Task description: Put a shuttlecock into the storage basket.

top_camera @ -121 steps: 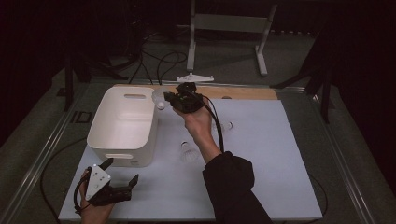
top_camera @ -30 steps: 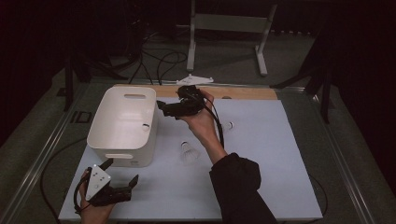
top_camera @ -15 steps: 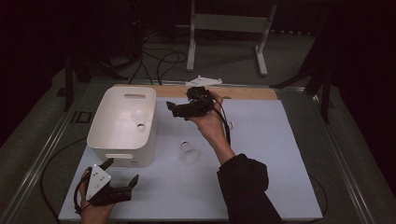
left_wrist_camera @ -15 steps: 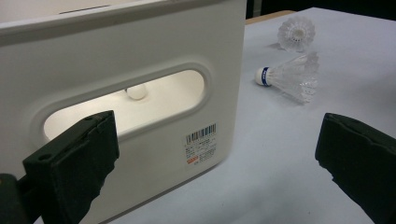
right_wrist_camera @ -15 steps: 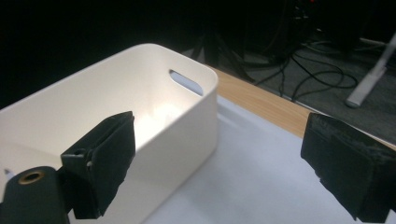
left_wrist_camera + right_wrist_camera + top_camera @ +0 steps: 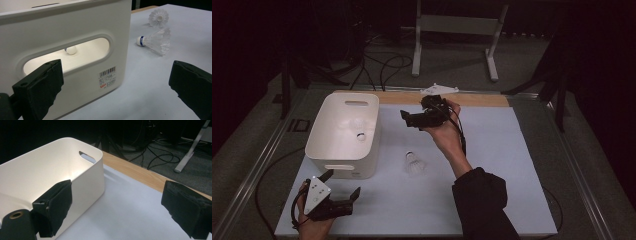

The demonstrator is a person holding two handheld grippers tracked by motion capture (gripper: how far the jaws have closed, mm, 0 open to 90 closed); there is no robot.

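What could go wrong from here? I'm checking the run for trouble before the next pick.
The shuttlecocks left on the table lie on their sides and look light, so a jaw could nudge one away. The open right gripper hangs near the bin rim and might knock it.

barcode label on bin [image 6: 107,79], print unreadable

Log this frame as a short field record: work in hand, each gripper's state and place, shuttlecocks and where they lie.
work: shuttlecocks going into the white bin
right gripper: open, nothing held, raised beside the bin's right wall
left gripper: open, nothing held, low at the near left of the table, facing the bin's handle slot
in bin: one shuttlecock
on the white sheet: nearer shuttlecock on its side, another beyond it
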